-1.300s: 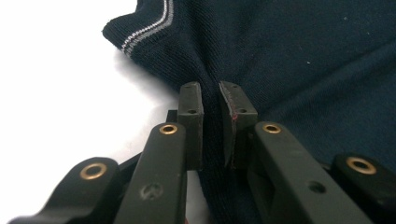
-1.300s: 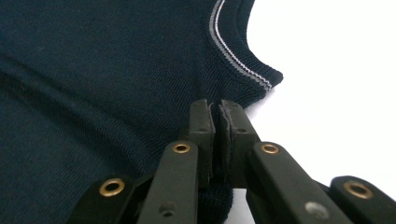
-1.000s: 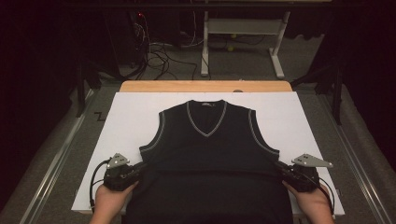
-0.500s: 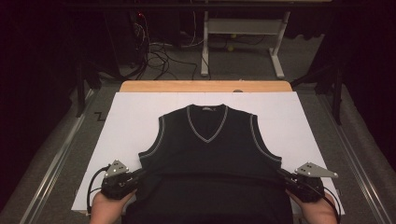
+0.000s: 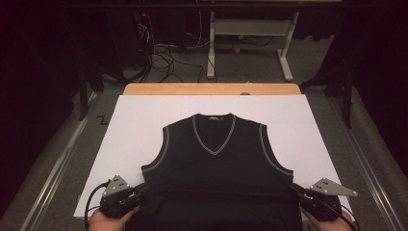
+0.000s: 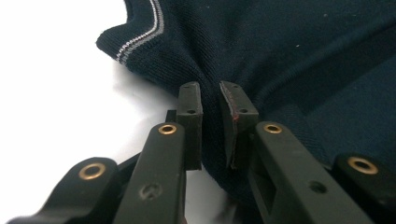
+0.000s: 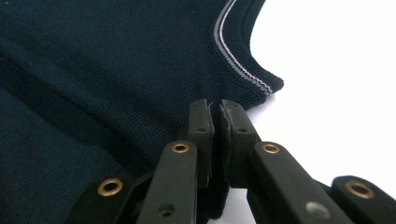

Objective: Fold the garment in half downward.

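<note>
Sleeveless V-neck sweater (image 5: 219,168) flat, near-centre on white sheet (image 5: 134,125) | left gripper (image 6: 210,100) pinching left side seam | right gripper (image 7: 215,116) clamped on right seam | wooden table edge (image 5: 211,89) far, bare sheet either side.

One dark sleeveless vest (image 5: 216,173). Two grippers: left (image 5: 140,191), right (image 5: 294,188). One white sheet (image 5: 139,120), one table (image 5: 211,89).

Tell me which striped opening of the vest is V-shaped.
The neck opening, at the vest's top centre between the two armholes. Its striped trim runs down to a point; the armholes' trims curve.
</note>
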Available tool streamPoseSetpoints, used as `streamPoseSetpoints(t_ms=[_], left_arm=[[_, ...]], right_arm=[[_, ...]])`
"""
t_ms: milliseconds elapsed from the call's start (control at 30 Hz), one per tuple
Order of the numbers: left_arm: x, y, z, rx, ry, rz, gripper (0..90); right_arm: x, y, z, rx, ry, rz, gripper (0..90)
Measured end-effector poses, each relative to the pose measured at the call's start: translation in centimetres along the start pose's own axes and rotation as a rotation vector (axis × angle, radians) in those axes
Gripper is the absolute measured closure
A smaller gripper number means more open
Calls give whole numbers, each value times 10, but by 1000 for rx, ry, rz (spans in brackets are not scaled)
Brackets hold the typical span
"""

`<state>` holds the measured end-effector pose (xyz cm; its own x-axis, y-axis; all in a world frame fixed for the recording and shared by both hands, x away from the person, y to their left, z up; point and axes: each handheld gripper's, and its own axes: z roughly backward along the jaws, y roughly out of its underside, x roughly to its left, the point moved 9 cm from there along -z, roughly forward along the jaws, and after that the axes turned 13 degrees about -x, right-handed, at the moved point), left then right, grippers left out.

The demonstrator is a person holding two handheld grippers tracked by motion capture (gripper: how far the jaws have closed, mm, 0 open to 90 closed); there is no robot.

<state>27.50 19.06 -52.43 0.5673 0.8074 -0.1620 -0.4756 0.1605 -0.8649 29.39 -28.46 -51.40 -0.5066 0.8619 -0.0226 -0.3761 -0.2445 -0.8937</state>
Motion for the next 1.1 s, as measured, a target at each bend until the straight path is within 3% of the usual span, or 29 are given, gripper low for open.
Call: streamPoseSetpoints(t_ms=[167,200,300,367,533,600,700,800,1000,1100], left_arm=[[1,2,1,5,7,7,747],[1,2,0,3,6,9,712],[3,-2,0,-17,3,22,654],[5,-5,1,-35,-11,35,539],[14,-8,1,-70,-40,60,450],[13,-12,1,-86,-20,76,440],[8,-17,1,-111,-13,35,399],[7,-20,-1,-133,-15,20,331],[9,-33,-4,-172,-16,12,249],[13,-40,-10,-157,-10,22,154]], right_arm=[[2,1,2,2,-6,14,827],[2,1,0,-1,-7,6,748],[1,0,-1,-10,-16,-7,674],[-1,-3,-2,-49,-8,-18,542],[-4,-7,-3,-96,4,-36,423],[-6,-9,-3,-107,11,-37,393],[-7,-11,-4,-130,10,-53,324],[-9,-15,-9,-154,15,-67,249],[-9,-21,-16,-172,16,-84,150],[-10,-26,-21,-179,20,-95,79]])
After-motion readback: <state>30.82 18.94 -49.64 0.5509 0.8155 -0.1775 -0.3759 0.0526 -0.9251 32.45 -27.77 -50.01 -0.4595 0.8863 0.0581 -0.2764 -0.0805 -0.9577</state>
